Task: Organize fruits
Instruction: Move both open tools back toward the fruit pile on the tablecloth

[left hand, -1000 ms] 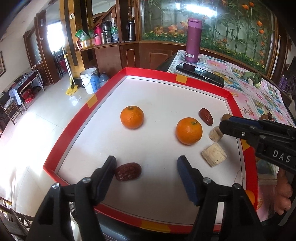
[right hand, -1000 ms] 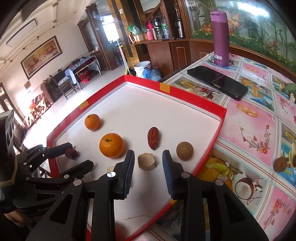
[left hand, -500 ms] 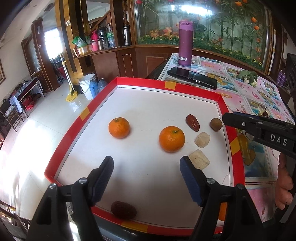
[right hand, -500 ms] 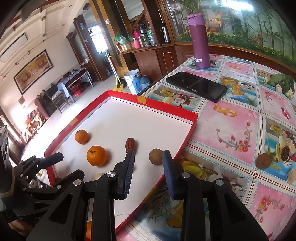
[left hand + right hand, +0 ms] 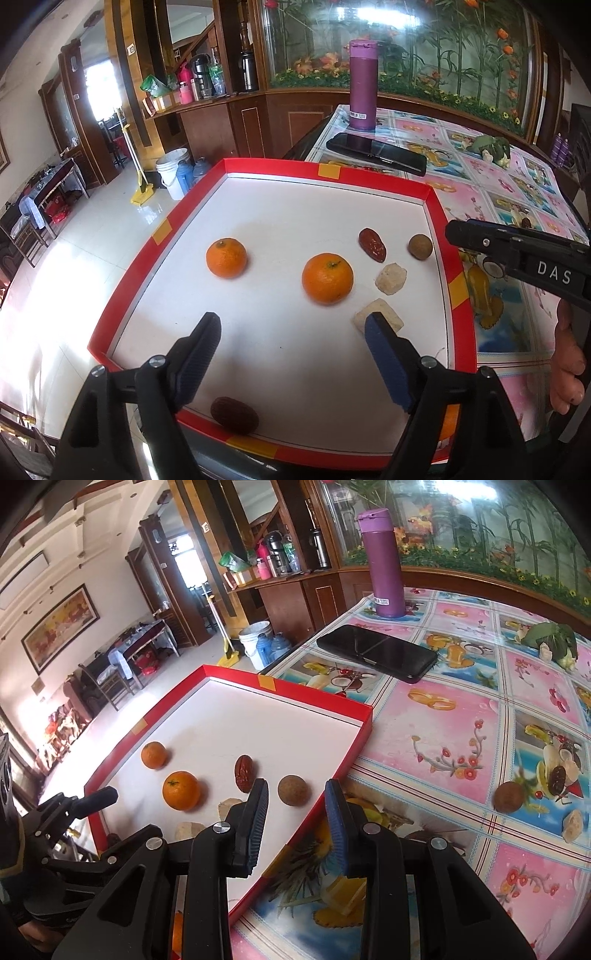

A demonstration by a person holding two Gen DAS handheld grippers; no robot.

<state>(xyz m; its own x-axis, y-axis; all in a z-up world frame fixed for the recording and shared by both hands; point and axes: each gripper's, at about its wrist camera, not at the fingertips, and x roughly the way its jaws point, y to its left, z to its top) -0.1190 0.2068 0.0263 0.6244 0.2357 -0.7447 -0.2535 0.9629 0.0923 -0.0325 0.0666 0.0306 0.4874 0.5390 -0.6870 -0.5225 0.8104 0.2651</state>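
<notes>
A red-rimmed white tray (image 5: pixel 448 236) (image 5: pixel 354 746) holds two oranges (image 5: pixel 226 257) (image 5: pixel 327 278), a red date (image 5: pixel 372 244), a brown longan (image 5: pixel 420 246), two pale chunks (image 5: pixel 390 278) and a dark date (image 5: pixel 234 414) at the near rim. My left gripper (image 5: pixel 291 339) is open and empty above the tray's near part. My right gripper (image 5: pixel 297 812) is open and empty over the tray's right rim, just right of the longan (image 5: pixel 292 790). Another longan (image 5: pixel 508 796), a dark date (image 5: pixel 556 778) and a pale chunk (image 5: pixel 571 825) lie on the tablecloth to the right.
A black phone (image 5: pixel 376 652) and a purple flask (image 5: pixel 384 565) stand on the flowered tablecloth (image 5: pixel 461 716) behind the tray. A green vegetable toy (image 5: pixel 554 638) lies far right. An orange (image 5: pixel 448 421) shows under my left gripper. The floor drops away left of the tray.
My left gripper has pulled back and up from the dark date, which now lies below it at the near rim. My right gripper has moved right, from over the tray to its right rim.
</notes>
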